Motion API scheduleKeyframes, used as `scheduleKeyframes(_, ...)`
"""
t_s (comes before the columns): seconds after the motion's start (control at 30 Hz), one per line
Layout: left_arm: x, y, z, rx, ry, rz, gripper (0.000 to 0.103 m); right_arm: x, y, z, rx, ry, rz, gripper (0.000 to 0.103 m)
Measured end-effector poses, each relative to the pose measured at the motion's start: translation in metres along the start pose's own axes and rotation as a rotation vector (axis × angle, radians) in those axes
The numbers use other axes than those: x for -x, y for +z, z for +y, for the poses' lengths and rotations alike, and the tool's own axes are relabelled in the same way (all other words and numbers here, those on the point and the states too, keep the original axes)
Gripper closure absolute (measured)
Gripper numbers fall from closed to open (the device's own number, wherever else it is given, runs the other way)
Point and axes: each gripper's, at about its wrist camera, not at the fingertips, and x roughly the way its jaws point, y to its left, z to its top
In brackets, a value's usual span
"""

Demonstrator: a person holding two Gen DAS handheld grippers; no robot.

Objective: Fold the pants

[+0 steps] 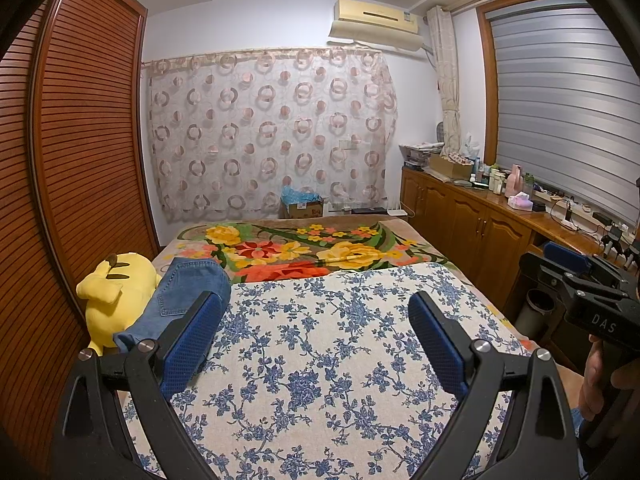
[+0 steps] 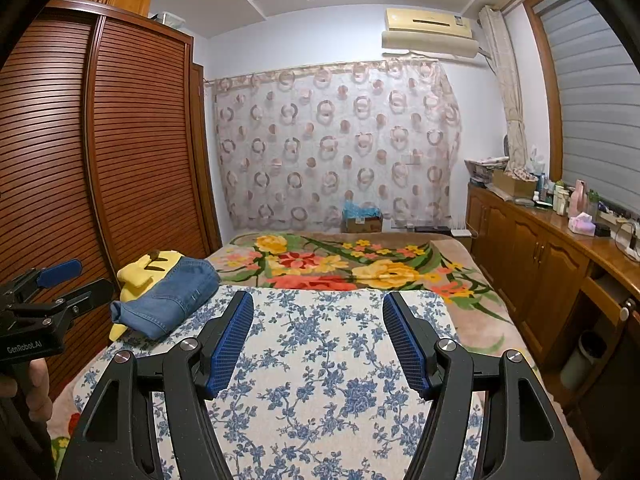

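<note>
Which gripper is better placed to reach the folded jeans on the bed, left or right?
Probably the left. The jeans lie just beyond the left gripper, beside its left finger; from the right gripper they sit farther off. Both are open and empty.

The folded jeans (image 1: pixel 176 300) hide most of the yellow plush (image 1: pixel 108 304), and the left gripper's finger (image 1: pixel 192 340) covers their near edge. Bottles (image 2: pixel 560 196) on the counter (image 2: pixel 600 248) are too small to tell apart, and the frame edges cut off both hands
</note>
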Motion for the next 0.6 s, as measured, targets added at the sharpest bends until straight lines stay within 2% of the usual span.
scheduleKeyframes(0.6, 0.0003, -0.0008, 0.0, 0.001, 0.0, 0.0, 0.008, 0.0001, 0.0002, 0.0006, -0.001, -0.001, 0.0, 0.034)
